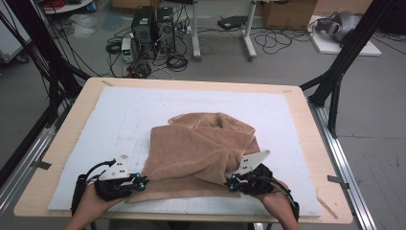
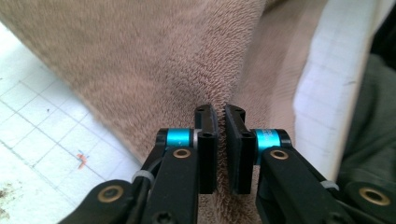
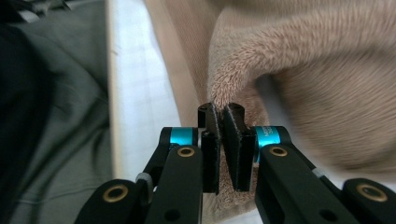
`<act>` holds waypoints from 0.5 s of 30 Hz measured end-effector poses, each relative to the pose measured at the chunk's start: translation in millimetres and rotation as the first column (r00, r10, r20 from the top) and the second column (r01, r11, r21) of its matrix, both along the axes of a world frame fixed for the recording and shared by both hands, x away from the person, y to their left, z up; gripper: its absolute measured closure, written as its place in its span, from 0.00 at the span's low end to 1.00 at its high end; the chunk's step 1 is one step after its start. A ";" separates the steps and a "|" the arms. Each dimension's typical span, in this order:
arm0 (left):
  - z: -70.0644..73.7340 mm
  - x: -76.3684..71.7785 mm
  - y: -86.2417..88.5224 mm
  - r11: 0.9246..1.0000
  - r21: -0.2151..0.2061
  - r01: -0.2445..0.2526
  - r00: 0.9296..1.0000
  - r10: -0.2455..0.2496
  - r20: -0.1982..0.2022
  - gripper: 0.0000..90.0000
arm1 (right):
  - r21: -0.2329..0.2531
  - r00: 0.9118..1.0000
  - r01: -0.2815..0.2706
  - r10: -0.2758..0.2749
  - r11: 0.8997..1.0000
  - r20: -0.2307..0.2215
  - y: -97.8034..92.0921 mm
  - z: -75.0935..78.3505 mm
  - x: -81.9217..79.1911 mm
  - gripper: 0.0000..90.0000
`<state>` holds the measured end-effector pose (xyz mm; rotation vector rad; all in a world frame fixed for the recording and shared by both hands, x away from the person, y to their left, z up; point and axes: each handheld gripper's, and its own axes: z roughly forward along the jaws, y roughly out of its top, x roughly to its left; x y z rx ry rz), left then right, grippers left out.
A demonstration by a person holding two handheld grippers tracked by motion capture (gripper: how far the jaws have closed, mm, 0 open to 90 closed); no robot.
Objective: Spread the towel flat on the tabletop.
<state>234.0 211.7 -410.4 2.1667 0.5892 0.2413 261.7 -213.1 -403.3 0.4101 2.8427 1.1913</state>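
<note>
A brown towel (image 1: 201, 143) lies rumpled and partly folded over itself on the white gridded mat (image 1: 139, 105). My left gripper (image 1: 142, 182) sits at the towel's near left corner. In the left gripper view its jaws (image 2: 220, 112) stand almost together with towel (image 2: 154, 60) pile in the narrow gap. My right gripper (image 1: 231, 183) is at the near right edge. In the right gripper view it (image 3: 220, 109) pinches a raised fold of the towel (image 3: 327, 93), and that fold sticks out past the fingertips.
The mat rests on a wooden table (image 1: 86, 96) with black frame posts (image 1: 344, 57) at the back corners. Computers (image 1: 153, 28), cables and boxes stand on the floor beyond. Bare mat (image 2: 37, 121) lies left of the towel.
</note>
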 end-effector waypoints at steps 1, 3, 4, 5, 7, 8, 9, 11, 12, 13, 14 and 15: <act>2.8 0.8 -0.1 1.000 -0.009 -0.009 1.000 0.009 0.005 0.73 | 0.017 1.000 0.004 -0.005 1.000 0.015 -1.9 7.4 0.1 0.88; 8.2 5.8 -0.4 1.000 -0.029 -0.005 1.000 0.005 0.005 0.71 | 0.027 0.999 0.020 -0.020 0.999 0.026 -2.7 10.8 2.0 0.83; 10.2 9.0 -1.4 0.999 -0.036 -0.009 1.000 0.010 0.011 0.69 | 0.037 0.999 0.036 -0.038 0.999 0.032 -3.8 13.6 5.6 0.83; 11.4 12.9 -2.7 0.999 -0.039 -0.016 1.000 0.017 0.017 0.66 | 0.050 0.998 0.050 -0.051 0.997 0.034 -5.0 16.0 9.4 0.79; 10.8 22.9 -5.9 0.999 -0.050 -0.018 1.000 0.018 0.008 0.65 | 0.061 0.995 0.084 -0.087 0.995 0.046 -6.7 18.6 19.3 0.77; 8.5 28.0 -8.7 0.999 -0.041 -0.028 1.000 0.028 0.011 0.65 | 0.059 0.994 0.100 -0.103 0.993 0.048 -6.7 18.0 24.8 0.74; 5.0 34.1 -11.6 0.999 -0.019 -0.038 0.999 0.039 0.012 0.65 | 0.048 0.992 0.118 -0.120 0.992 0.039 -5.3 16.3 30.0 0.72; -3.9 46.7 -16.9 0.997 0.020 -0.070 0.998 0.070 0.006 0.66 | 0.018 0.990 0.135 -0.135 0.991 0.028 -0.2 8.9 41.5 0.67; -8.9 52.6 -20.1 0.994 0.056 -0.089 0.996 0.088 0.008 0.66 | 0.008 0.989 0.148 -0.148 0.989 0.018 2.9 4.2 47.0 0.65; -14.1 58.3 -23.8 0.989 0.094 -0.110 0.994 0.110 0.007 0.65 | 0.004 0.987 0.158 -0.158 0.987 -0.004 6.2 -0.7 52.0 0.62; -19.1 63.1 -27.5 0.982 0.138 -0.130 0.992 0.129 0.012 0.61 | -0.001 0.985 0.170 -0.170 0.985 -0.018 10.2 -5.0 56.5 0.59; -24.1 66.7 -30.9 0.975 0.174 -0.140 0.990 0.141 0.004 0.59 | -0.002 0.984 0.175 -0.175 0.985 -0.016 14.2 -8.2 60.3 0.59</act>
